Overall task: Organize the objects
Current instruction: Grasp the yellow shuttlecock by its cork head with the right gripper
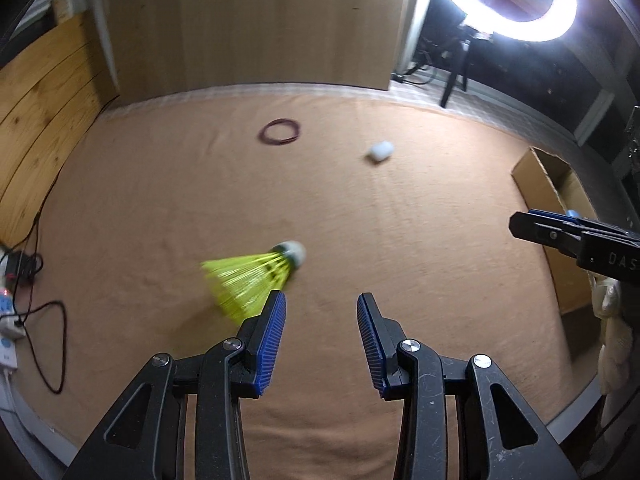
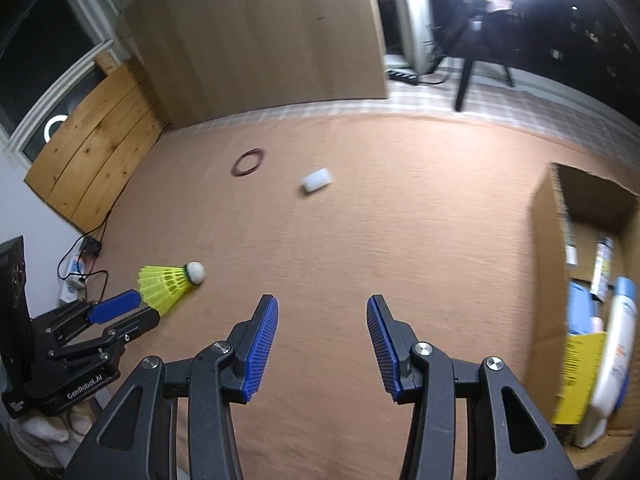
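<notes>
Shuttlecock (image 1: pixel 260 276): yellow, on its side on the tan blanket (image 1: pixel 360 220), just ahead of the left gripper (image 1: pixel 322 308).
Left gripper: jaws parted, empty.
Right gripper (image 2: pixel 322 312): jaws parted, empty.
Cardboard box (image 2: pixel 548 240): right edge, holding bottles.

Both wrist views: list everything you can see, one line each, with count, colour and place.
shuttlecock: one, yellow skirt, white cork, lying on the cloth by the left gripper
small cylinder: one, white, lying mid-cloth
ring: one, dark reddish, flat on the far cloth
cardboard box: one, brown, open, right edge, holding a white bottle and packets
cloth: one, tan, covering the surface
ring light: one, white, lit, behind
left gripper: one, black with blue pads, open
right gripper: one, same, open
</notes>
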The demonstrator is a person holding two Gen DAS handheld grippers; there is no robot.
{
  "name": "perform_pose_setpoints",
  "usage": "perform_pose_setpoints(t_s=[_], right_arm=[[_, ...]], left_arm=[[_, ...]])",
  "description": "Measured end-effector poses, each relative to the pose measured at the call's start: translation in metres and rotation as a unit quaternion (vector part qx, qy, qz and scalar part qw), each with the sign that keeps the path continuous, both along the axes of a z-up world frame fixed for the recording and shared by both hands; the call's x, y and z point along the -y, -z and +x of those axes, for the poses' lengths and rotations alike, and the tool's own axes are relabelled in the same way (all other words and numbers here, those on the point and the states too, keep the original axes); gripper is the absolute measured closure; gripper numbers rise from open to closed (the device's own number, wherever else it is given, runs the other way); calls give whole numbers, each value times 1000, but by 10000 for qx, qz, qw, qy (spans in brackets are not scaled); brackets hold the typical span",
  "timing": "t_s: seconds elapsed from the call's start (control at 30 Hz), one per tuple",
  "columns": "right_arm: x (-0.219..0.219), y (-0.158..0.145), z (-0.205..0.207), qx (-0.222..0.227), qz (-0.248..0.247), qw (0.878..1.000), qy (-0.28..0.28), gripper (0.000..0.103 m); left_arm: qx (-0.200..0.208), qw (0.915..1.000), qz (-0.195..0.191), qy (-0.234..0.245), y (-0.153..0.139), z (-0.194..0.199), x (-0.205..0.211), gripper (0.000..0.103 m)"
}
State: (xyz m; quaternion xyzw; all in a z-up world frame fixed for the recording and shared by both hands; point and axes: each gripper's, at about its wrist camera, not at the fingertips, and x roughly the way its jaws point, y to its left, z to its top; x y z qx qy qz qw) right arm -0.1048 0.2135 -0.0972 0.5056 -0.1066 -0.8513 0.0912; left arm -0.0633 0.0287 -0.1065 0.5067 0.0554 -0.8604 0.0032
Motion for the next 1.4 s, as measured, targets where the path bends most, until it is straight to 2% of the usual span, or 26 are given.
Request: perform_pose_setpoints(t_s=[0.27,0.43,0.6,0.8,1.0,1.1,1.17,1.23,1.33,1.4], right_arm=[[45,19,-42,216,-103,9986,-470,60],[75,41,-67,491,-366,9956,-712,60],[99,57,-85,714,-603,9924,-806,60],[124,68,-95,869,-649,9892,-985,60],[126,82,-102,1234,-1132,9823,-839,60],[128,82,-103,1260,-1191,9813,-833,61],[129,81,-102,1272,-1245,9802,-870,64],[132,79,-101,1282,-1315,9785,-942,72],[134,75,-99,1260,-1328,9782,-985,75],[134,77,-98,1272,-1358,9772,-1028,75]], left_arm=[[121,9992,145,-362,13,10,41,63],[185,9981,412,-408,25,10,56,63],[276,9971,597,-380,37,8,59,63],[290,9960,777,-326,48,-2,59,63],[245,9948,956,-253,54,-16,61,64],[227,9949,966,-177,56,-23,58,72],[236,9945,1013,-119,58,-28,56,80],[253,9943,1038,-61,59,-30,53,85],[228,9938,1084,54,58,-32,48,96],[187,9935,1122,99,56,-34,44,97]])
